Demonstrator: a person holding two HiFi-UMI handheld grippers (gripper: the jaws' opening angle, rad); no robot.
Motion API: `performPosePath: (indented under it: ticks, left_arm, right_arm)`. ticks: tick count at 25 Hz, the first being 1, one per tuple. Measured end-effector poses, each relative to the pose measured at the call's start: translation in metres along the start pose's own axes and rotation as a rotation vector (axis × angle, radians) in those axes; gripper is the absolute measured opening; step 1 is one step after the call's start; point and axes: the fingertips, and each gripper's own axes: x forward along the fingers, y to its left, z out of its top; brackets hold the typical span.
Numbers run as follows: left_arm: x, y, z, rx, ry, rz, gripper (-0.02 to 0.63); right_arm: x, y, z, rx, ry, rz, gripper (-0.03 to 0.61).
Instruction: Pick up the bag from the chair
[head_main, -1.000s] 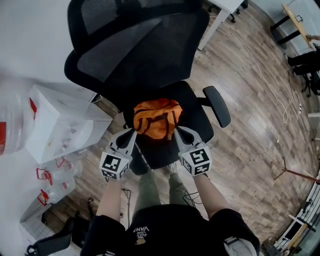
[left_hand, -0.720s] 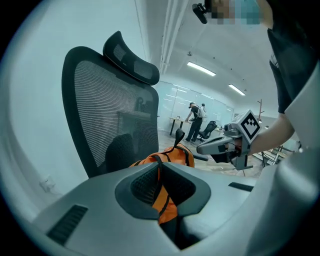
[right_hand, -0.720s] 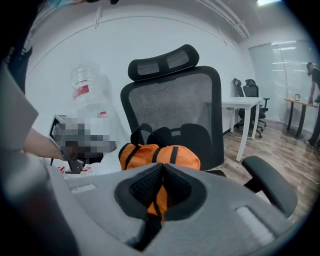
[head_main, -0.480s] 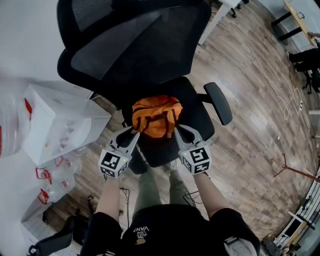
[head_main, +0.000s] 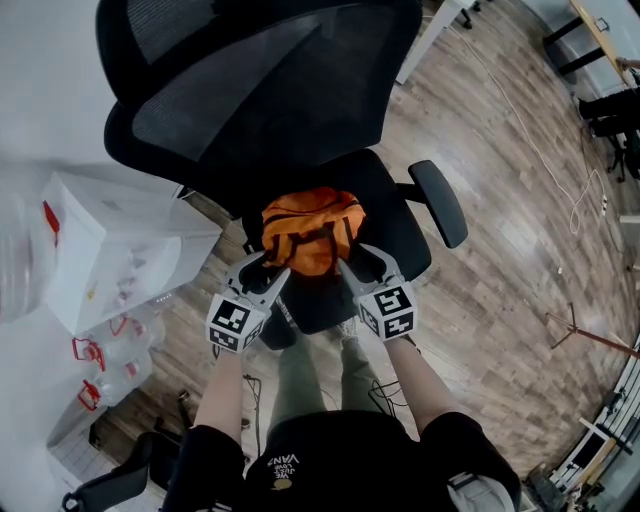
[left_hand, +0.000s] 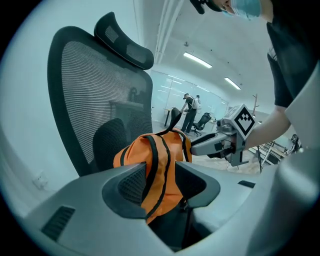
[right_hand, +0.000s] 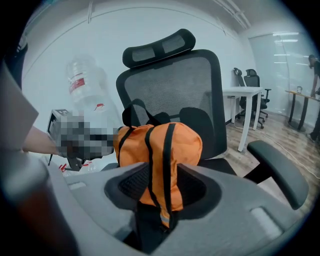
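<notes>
While the orange bag (head_main: 312, 232) sat on the seat of the black chair (head_main: 400, 240), close against the backrest, I had my left tongs (head_main: 264, 272) and right tongs (head_main: 354, 266) at its near corners. Both had their jaws wide apart and gripped nothing. To do this well, I judged I should push each pair further in until cloth or a black strap filled the gap, close, then lift both evenly. From the head view I saw the tongs flanking the bag. Only the right gripper view showed a handle loop (right_hand: 128, 114) standing up behind it.
</notes>
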Motion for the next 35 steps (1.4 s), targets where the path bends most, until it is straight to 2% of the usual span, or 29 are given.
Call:
performPosePath:
  ticks: [6, 11, 12, 13, 15, 17, 24, 35]
  left_arm:
    - [0.011, -0.003, -0.003, 0.016, 0.011, -0.023, 0.181]
    - [0.011, -0.005, -0.006, 0.013, 0.031, -0.008, 0.181]
    - [0.011, -0.006, -0.008, 0.008, 0.041, -0.003, 0.175]
    - [0.012, -0.006, -0.010, 0.002, 0.052, 0.002, 0.164]
    - [0.012, -0.008, -0.012, -0.006, 0.067, 0.005, 0.090]
    - [0.010, -0.010, -0.009, -0.019, 0.068, -0.002, 0.063]
    - [-0.007, -0.023, 0.016, -0.089, 0.010, -0.046, 0.054]
    - [-0.022, -0.030, 0.040, -0.106, -0.039, -0.025, 0.052]
  right_arm:
    - [0.018, 0.006, -0.015, -0.001, 0.043, 0.035, 0.172]
    - [0.018, 0.008, -0.019, -0.007, 0.064, 0.031, 0.160]
    - [0.016, 0.007, -0.019, -0.015, 0.067, 0.024, 0.148]
    - [0.015, 0.007, -0.019, -0.024, 0.067, 0.016, 0.085]
    - [0.010, 0.005, -0.017, -0.039, 0.059, 0.001, 0.023]
    - [0.004, 0.004, -0.012, -0.046, 0.045, -0.005, 0.023]
    - [-0.022, 0.007, 0.011, -0.041, -0.013, 0.014, 0.018]
    - [-0.038, 0.021, 0.034, -0.053, -0.048, 0.030, 0.017]
